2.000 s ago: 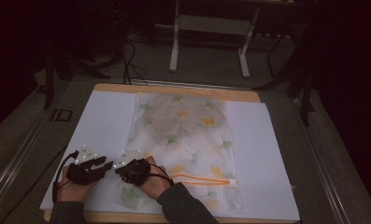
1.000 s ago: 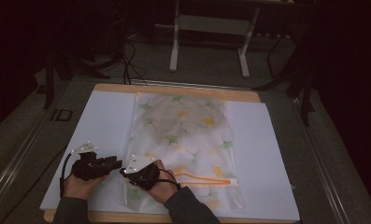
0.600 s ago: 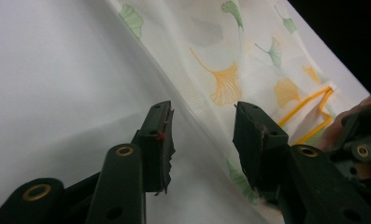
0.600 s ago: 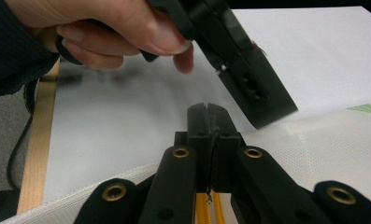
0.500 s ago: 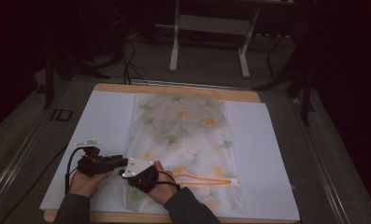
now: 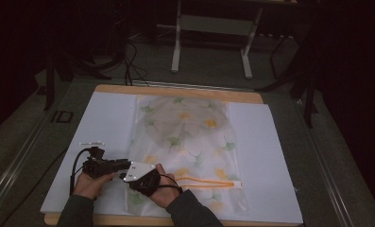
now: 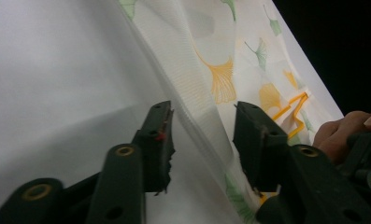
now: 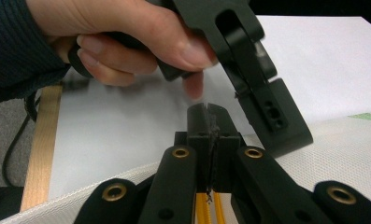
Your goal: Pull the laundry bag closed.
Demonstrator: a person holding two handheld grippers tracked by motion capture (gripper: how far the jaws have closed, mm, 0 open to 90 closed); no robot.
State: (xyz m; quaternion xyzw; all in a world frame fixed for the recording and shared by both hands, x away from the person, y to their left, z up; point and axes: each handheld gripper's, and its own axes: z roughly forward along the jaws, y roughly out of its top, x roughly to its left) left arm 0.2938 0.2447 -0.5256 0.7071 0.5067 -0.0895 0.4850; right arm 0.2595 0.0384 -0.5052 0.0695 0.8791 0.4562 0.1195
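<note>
A sheer mesh laundry bag printed with ginkgo leaves and fitted with an orange zipper is laid flat down the middle of a white-covered table, with a wooden edge seen along the far side. The left gripper is held at the bag's near left edge; in the left gripper view its jaws are seen parted, a raised fold of the mesh is caught between them without being visibly pressed, and the jaws have just been closing somewhat. The right gripper is placed just beside it over the bag's near left corner, topped by its grey plate; in the right gripper view its jaws are seen closed tight, with orange zipper tape showing just below the pads and white mesh spread beside them, so something thin at the zipper appears pinched, but exactly what is clamped cannot be told. The view ahead of the right gripper is blocked by the left hand and its tool. A black cable is looped off the left gripper onto the white cover. Metal stand legs are seen on the dark floor beyond the table, well apart from the work.
</note>
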